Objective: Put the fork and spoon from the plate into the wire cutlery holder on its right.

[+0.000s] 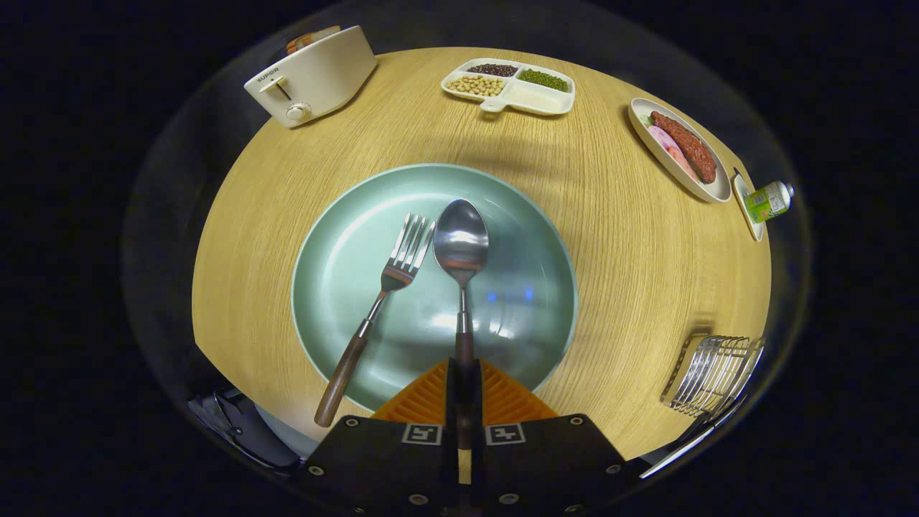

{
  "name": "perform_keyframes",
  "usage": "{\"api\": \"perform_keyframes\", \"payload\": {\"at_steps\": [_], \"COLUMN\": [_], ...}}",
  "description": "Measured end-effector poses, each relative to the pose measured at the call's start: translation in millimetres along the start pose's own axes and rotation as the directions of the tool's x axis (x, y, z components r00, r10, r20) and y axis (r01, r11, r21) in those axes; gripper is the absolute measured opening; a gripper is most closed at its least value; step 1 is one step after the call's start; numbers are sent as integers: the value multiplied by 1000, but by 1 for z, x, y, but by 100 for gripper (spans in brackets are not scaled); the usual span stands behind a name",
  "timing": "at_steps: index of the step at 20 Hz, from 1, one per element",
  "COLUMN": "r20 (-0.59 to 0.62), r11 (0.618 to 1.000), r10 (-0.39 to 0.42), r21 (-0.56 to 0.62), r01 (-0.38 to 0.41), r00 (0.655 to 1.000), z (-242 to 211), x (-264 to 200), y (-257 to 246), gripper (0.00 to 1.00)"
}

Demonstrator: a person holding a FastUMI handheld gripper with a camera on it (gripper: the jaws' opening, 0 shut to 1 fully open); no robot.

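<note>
A pale green plate lies on the round wooden table just ahead of my fingers. On it rest a fork with a brown wooden handle, left of centre, and a spoon whose bowl points away from me. My gripper is shut on the spoon's wooden handle, which runs straight back between the two pads. The fork lies free, its handle end sticking out over the plate's near rim. The wire cutlery holder stands to the right of the plate, near the table's edge.
Beyond the plate stand a cream toaster at the far left, a divided tray of beans at the far middle, and an oval dish of sausage at the far right. A small green bottle lies by that dish.
</note>
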State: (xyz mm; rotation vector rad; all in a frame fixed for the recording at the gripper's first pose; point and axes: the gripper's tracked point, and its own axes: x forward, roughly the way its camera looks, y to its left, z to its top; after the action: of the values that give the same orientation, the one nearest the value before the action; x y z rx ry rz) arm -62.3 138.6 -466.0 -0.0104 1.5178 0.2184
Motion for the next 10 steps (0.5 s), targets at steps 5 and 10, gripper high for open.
{"api": "perform_keyframes", "payload": {"at_steps": [5, 10], "r20": [81, 218], "r11": [998, 984], "r10": [29, 82], "r21": [55, 137], "r01": [-34, -114], "r00": [996, 973], "z": [5, 19], "x": [-16, -57], "y": [-5, -13], "gripper": [6, 5]}}
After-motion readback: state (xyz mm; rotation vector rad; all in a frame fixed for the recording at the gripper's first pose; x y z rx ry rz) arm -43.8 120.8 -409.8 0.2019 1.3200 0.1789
